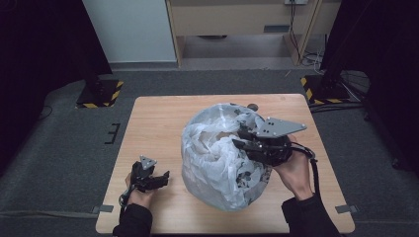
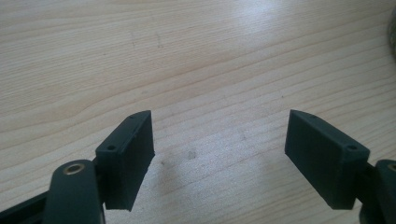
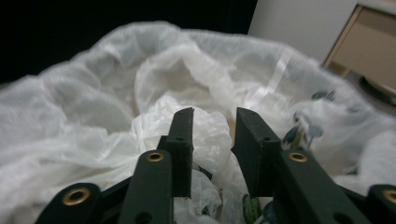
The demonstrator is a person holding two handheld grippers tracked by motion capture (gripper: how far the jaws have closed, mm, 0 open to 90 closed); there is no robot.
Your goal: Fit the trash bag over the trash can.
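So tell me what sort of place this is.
Probably a lab or recording studio: a lone wooden table on grey carpet, black curtains at both sides, and hazard-striped stand bases on the floor.

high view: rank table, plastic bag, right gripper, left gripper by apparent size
1. Light wooden table
2. Crumpled translucent white plastic bag
3. Black right gripper with grey plate
4. Black left gripper; it sits lower, so its smaller look may be partly distance.
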